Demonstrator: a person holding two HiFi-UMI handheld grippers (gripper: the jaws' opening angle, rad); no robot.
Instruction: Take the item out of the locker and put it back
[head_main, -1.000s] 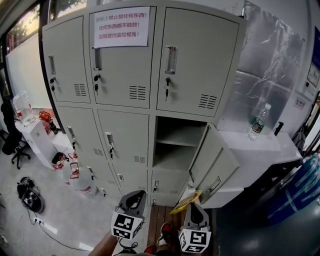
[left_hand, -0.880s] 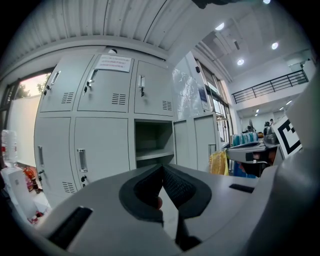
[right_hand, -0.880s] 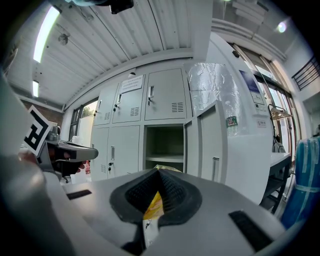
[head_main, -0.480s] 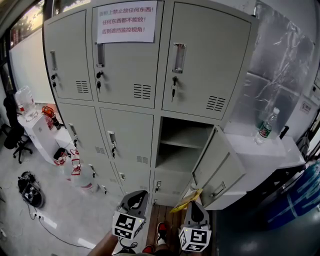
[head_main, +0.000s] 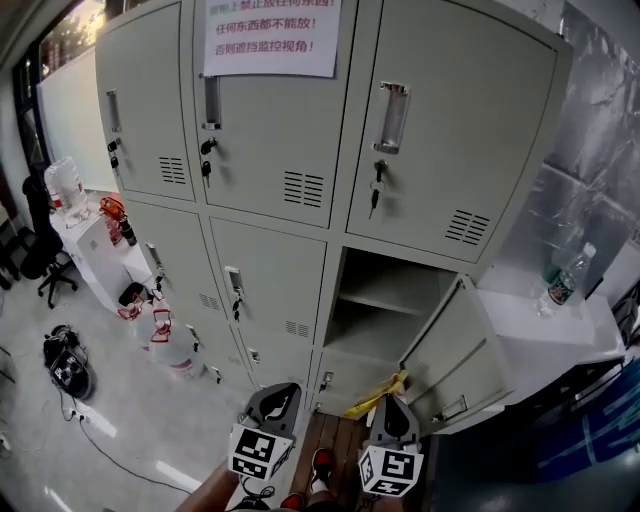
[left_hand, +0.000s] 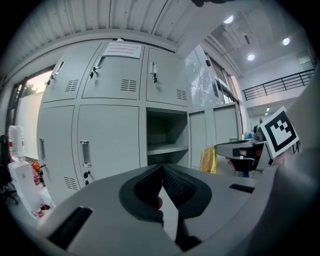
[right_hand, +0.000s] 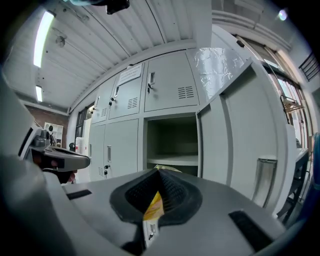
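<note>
The big grey locker (head_main: 280, 200) has many doors. One box in it, the open box (head_main: 385, 335), is down low on the right side. Its door (head_main: 450, 350) swings out to the right. Inside the open box there is a shelf (head_main: 378, 299), and I see nothing lying on it.

The right gripper (head_main: 392, 408) is low down in front of the open box. Its two jaws are pressed on a yellow packet (head_main: 376, 394) (a thin, flat one). The right gripper view shows the packet's yellow edge squeezed between the dark pads. The packet sticks out to the left of the jaws. It is outside the locker, just below the open box and not touching it.

The left gripper (head_main: 272, 404) is beside the right one, in front of the shut doors. Its jaws are pressed together with nothing in them.

A white paper sign (head_main: 270, 35) with red writing is stuck on a top door. A bottle (head_main: 562, 280) stands on a white table (head_main: 540, 335) to the right of the locker.
</note>
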